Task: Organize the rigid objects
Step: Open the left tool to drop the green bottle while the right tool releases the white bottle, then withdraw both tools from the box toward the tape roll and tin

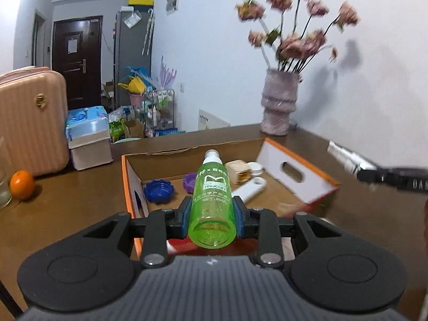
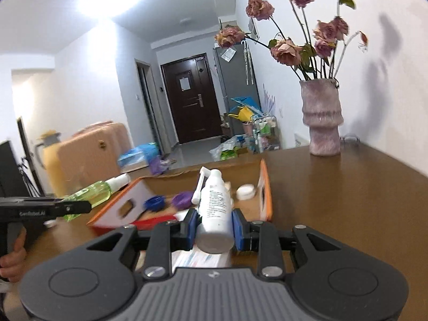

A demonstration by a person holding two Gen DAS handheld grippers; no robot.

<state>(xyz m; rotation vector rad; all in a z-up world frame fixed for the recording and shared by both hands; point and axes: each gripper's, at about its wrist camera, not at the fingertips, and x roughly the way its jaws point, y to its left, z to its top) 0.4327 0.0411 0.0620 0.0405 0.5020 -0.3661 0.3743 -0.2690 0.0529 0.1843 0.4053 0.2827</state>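
My left gripper [image 1: 212, 218] is shut on a green spray bottle [image 1: 212, 200] and holds it above the near edge of an open orange-trimmed cardboard box [image 1: 297, 171]. My right gripper [image 2: 214, 230] is shut on a white spray bottle [image 2: 215, 208], also above the box [image 2: 264, 190]. The box holds a blue lid [image 1: 158, 191], a purple lid [image 1: 190, 182], a white flat piece [image 1: 250, 188], a beige cube [image 1: 238, 172] and a small white jar [image 1: 254, 167]. The right gripper with the white bottle [image 1: 347, 159] shows at the right of the left wrist view; the green bottle [image 2: 93, 194] shows at the left of the right wrist view.
A brown table [image 2: 334, 187] bears the box. A pink vase of dried roses [image 1: 278, 104] stands at the back by the wall. An orange [image 1: 22, 184] and a glass [image 1: 4, 187] sit at the left. A pink suitcase [image 1: 29, 117] stands behind the table.
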